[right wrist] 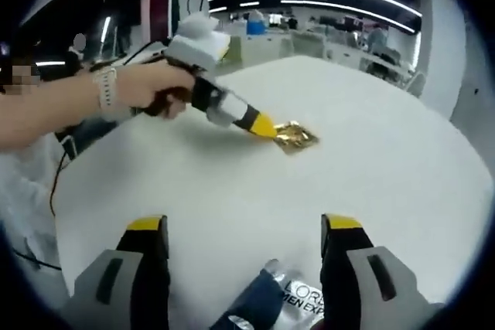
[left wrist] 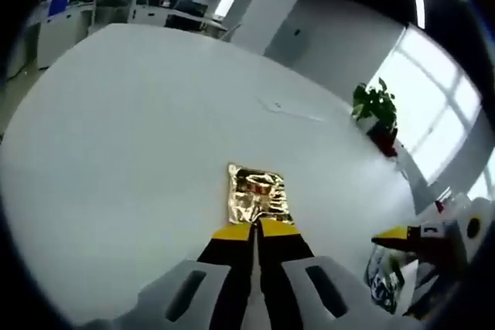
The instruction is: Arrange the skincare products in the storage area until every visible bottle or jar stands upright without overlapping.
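Right tool [right wrist: 244,237]: jaws spread wide, released, straddling a lying dark L'Oreal pack [right wrist: 272,301] | Left tool [left wrist: 254,229]: jaws clenched on near edge of flat gold sachet [left wrist: 257,193], mid white worktop [left wrist: 139,129] | Potted plant [left wrist: 377,113] at far edge | Progress judged early: no bottle or jar seen standing; both items lie flat.

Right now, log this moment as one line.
left tool: shut on crinkled gold foil sachet | right tool: open over dark-blue L'Oreal packet | white table
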`<state>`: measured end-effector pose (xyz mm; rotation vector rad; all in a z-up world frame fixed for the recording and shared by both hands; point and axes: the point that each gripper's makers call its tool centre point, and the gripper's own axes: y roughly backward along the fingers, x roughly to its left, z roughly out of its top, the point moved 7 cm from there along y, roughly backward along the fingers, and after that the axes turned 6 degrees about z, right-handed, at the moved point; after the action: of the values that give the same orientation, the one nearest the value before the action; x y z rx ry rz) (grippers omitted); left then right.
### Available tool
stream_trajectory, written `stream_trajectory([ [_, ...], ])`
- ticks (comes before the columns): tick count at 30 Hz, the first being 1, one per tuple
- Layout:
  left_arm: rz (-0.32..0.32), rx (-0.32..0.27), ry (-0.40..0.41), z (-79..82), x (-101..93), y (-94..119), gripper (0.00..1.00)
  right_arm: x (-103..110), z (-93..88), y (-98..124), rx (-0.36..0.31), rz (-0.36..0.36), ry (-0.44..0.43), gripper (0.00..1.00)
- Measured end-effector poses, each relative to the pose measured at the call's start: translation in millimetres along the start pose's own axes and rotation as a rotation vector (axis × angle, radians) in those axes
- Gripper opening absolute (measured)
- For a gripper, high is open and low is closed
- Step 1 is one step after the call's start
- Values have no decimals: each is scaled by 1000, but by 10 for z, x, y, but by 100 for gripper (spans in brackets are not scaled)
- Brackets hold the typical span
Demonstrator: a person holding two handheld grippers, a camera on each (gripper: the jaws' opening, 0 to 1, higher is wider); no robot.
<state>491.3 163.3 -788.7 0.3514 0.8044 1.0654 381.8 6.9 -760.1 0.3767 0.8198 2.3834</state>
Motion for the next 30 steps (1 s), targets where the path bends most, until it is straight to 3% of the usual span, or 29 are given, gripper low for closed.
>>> stream_trajectory([
  [5, -23, -22, 8, 31, 21, 43, 0, -118, 26, -101, -14, -29, -25, 79],
  [15, 21, -44, -20, 66, 119, 86, 0, -333, 74, -247, -46, -77, -77, 83],
  [19, 23, -45, -26, 63, 123, 53, 6, -422, 127, -308, -70, -84, -94, 83],
  [27, 9, -54, -11, 83, 81, -48, 2, -525, 186, -475, -106, -82, -106, 82],
  [30, -9, -57, -1, 84, 46, -59, 5, -577, 222, -528, -137, -85, -117, 81],
])
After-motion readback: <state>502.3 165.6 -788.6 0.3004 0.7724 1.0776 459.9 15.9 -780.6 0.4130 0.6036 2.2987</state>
